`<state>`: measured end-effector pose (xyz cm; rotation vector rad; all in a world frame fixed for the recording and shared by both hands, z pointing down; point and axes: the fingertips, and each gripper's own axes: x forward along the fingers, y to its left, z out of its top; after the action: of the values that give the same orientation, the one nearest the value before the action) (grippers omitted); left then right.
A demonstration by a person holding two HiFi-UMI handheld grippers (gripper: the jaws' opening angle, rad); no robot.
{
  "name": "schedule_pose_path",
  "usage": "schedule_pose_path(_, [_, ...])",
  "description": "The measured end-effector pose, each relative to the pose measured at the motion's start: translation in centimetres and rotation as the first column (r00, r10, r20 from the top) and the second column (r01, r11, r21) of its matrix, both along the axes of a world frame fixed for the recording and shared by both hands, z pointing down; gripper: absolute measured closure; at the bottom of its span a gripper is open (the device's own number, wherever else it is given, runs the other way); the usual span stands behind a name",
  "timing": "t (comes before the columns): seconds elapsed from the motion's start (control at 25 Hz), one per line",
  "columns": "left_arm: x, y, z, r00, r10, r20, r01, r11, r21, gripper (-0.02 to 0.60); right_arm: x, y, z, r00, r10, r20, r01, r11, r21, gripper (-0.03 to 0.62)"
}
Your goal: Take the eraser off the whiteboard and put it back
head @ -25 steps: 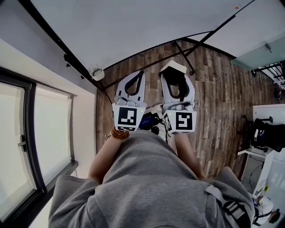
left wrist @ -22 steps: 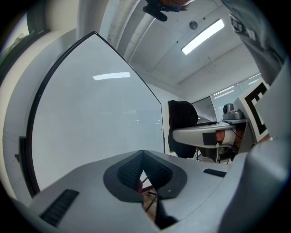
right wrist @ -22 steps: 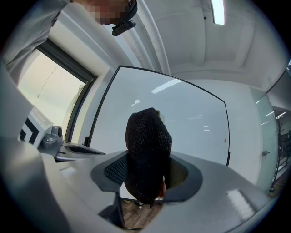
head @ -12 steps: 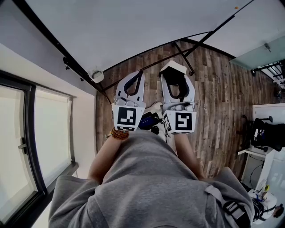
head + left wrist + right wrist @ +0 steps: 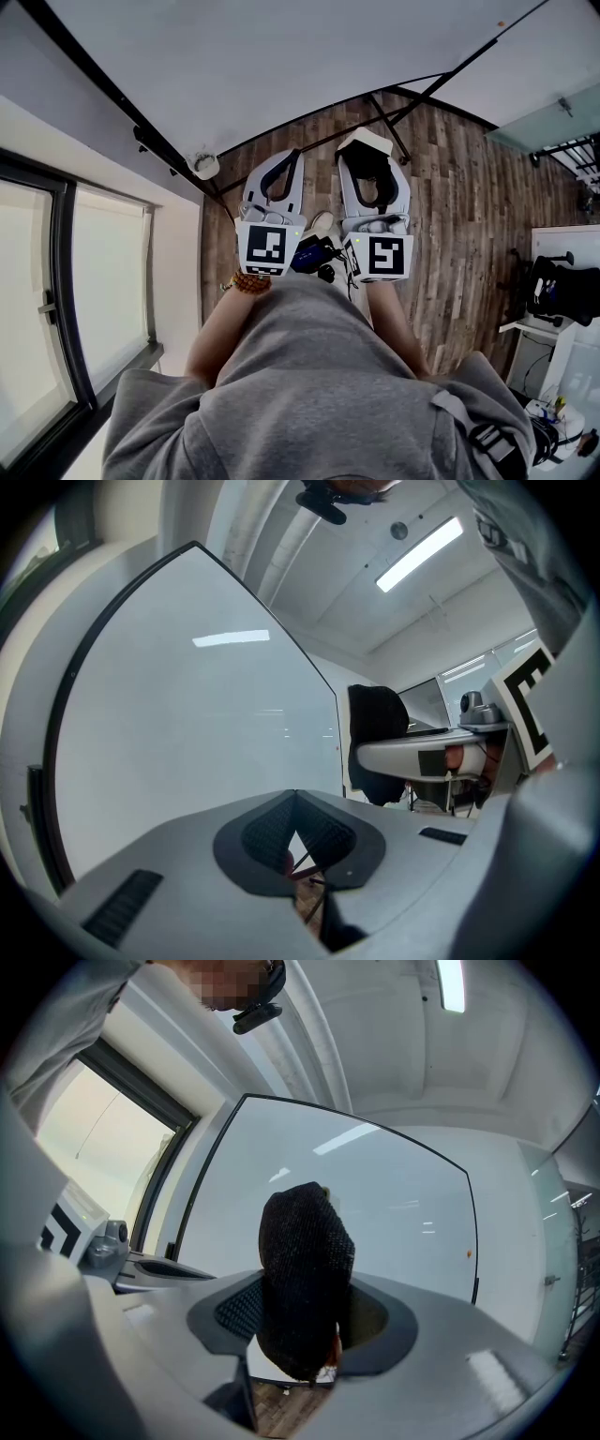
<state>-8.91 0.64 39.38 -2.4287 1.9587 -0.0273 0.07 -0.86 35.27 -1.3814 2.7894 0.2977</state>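
Grey-white plastic: left gripper [image 5: 296, 817], jaws shut tip to tip, nothing between them, idle beside its neighbour. Next, right gripper [image 5: 305, 1321], the nearer to the work, jaws clamped on the eraser [image 5: 305, 1269]: black felt, long axis upright between the pads, top end clear of the tips. Ahead, whiteboard [image 5: 403, 1213], facing the eraser, close, contact not seen; the return is judged a forward press. Legible writing: none, only square markers on the cubes.

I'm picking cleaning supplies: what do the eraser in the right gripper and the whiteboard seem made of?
Eraser: dark matte face with a fuzzy woven texture, probably felt. Whiteboard: smooth glossy white surface that mirrors the ceiling lights, in a thin dark frame; painted steel or melamine, can't tell.
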Motion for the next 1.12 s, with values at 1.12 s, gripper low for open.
schedule_pose_path(1.12, [1.2,-7.6,-0.5,0.997,-0.069,-0.027,0.069,0.997,-0.024,0.574,0.6,-8.2,-1.1,0.996,-0.09,-0.03,0.09,0.996,0.0,0.373])
